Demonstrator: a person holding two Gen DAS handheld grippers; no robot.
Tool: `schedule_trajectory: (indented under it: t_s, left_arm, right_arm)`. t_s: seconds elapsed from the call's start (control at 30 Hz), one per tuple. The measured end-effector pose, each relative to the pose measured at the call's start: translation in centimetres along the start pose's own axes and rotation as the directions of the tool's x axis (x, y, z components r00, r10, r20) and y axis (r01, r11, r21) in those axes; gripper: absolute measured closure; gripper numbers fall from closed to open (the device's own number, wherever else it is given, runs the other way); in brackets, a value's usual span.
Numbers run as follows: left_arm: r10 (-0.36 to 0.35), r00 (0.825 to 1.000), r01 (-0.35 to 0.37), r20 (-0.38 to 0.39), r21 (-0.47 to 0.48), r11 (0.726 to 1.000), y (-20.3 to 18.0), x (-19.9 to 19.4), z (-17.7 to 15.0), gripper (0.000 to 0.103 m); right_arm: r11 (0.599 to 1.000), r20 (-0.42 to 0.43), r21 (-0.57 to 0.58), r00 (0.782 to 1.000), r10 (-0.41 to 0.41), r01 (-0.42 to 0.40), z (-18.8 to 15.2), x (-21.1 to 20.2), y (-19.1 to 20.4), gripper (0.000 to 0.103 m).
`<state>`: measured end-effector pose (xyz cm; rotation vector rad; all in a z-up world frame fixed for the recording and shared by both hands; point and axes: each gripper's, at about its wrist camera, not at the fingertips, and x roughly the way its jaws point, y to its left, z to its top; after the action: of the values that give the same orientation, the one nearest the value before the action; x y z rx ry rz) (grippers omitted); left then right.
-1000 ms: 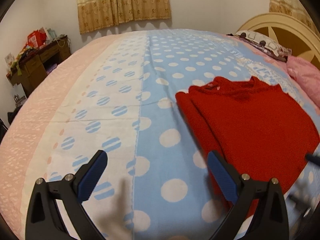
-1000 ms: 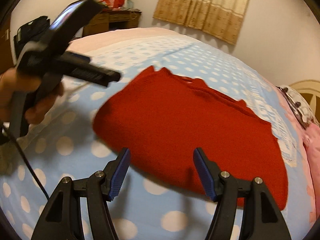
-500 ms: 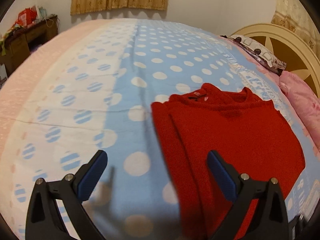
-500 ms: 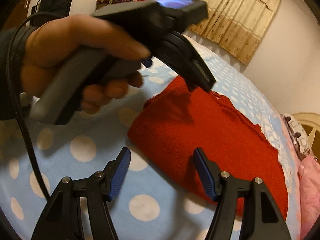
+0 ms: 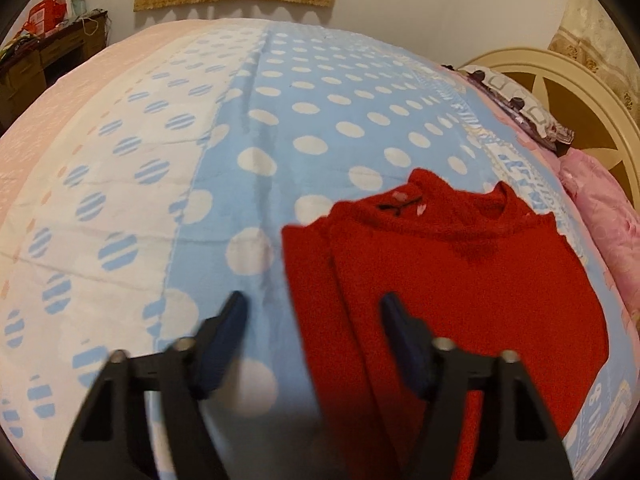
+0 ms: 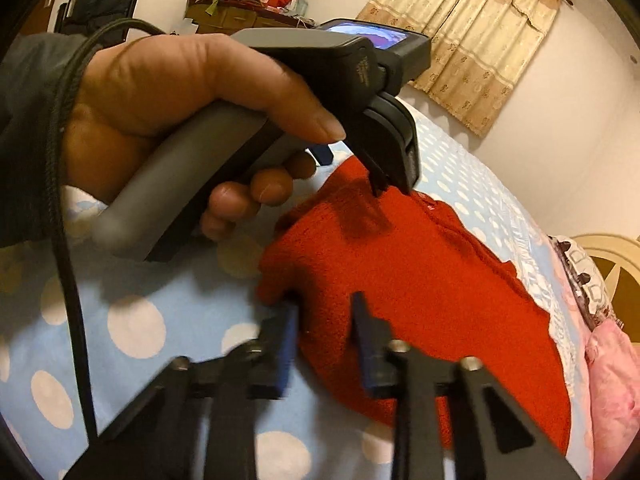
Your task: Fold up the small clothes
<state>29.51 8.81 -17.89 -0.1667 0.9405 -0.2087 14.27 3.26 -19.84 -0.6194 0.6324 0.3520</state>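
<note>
Red fuzzy knit sweater (image 5: 460,280), partly folded with its sleeves tucked in, lies flat on the bed's blue quilt with white polka dots (image 5: 304,128), neckline and a small label facing away from the camera. In the left wrist view, the left hand-held gripper (image 5: 314,320) hovers low over the sweater's left folded edge, jaws spread wide, one blue-padded finger over the quilt and the other over the red knit; it holds nothing. A cream wooden headboard (image 5: 580,92) and a pink pillow (image 5: 608,208) sit to the right.

In the right wrist view, the right hand-held gripper (image 6: 325,332) straddles the sweater's near corner with its jaws narrowed around a ridge of fabric; whether they have pinched it fully I cannot tell. The person's left hand (image 6: 180,96) shows above, wrapped round the grey handle of the other tool.

The knit looks soft, thick and light, likely to sag and stretch when lifted, though its nap should grip the pads well. Taking hold at both hem corners, through all layers, seems best to keep the fold from slipping apart.
</note>
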Motion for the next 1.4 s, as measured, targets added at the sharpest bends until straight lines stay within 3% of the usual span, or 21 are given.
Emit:
schedule_trajectory:
  t_s: [0.03, 0.1, 0.17, 0.27, 0.4, 0.7, 0.9, 1.2, 1.4]
  left_arm:
    - [-0.01, 1.0, 0.01, 0.001, -0.005, 1.0, 0.1, 0.0, 0.2, 0.053]
    - [-0.066, 0.998, 0.066, -0.01, -0.027, 0.997, 0.5, 0.1, 0.7, 0.091]
    - [-0.09, 0.996, 0.089, -0.022, -0.057, 0.994, 0.7, 0.2, 1.1, 0.092]
    - [-0.069, 0.998, 0.068, -0.014, -0.013, 0.998, -0.4, -0.3, 1.3, 0.093]
    - [-0.099, 0.995, 0.099, 0.004, -0.031, 0.995, -0.9, -1.2, 2.0, 0.093]
    - [-0.18, 0.979, 0.185, 0.098, -0.038, 0.982, -3.8, -3.6, 4.7, 0.094]
    - [-0.193, 0.971, 0.199, 0.142, -0.035, 0.979, -6.8, -4.2, 5.7, 0.094]
    - [-0.198, 0.97, 0.196, 0.143, 0.029, 0.98, -12.3, -3.9, 6.9, 0.094]
    - [-0.196, 0.972, 0.184, 0.13, 0.097, 0.978, -16.4, -3.2, 7.3, 0.094]
  right_arm:
    - [1.0, 0.003, 0.006, 1.0, 0.006, -0.006, 0.0, -0.2, -0.1, 0.088]
    - [0.999, 0.012, 0.027, 1.0, 0.018, -0.019, 0.0, -0.7, -0.7, 0.09]
    - [0.999, 0.026, 0.036, 0.999, 0.02, -0.021, -0.1, -1.4, -0.9, 0.091]
    - [0.998, 0.044, 0.061, 0.999, 0.028, -0.031, -0.2, -2.1, -1.6, 0.091]
    - [0.992, 0.071, 0.115, 0.997, 0.041, -0.049, -0.6, -3.3, -3.4, 0.092]
    - [0.973, 0.133, 0.229, 0.991, 0.0, -0.03, -2.0, -7.1, -8.4, 0.095]
    - [0.952, 0.14, 0.307, 0.99, -0.03, -0.014, -3.5, -7.5, -12.0, 0.096]
    - [0.903, 0.145, 0.429, 0.989, -0.031, -0.035, -5.5, -7.5, -15.2, 0.096]
    - [0.849, 0.142, 0.526, 0.989, -0.035, -0.045, -7.7, -8.1, -18.4, 0.097]
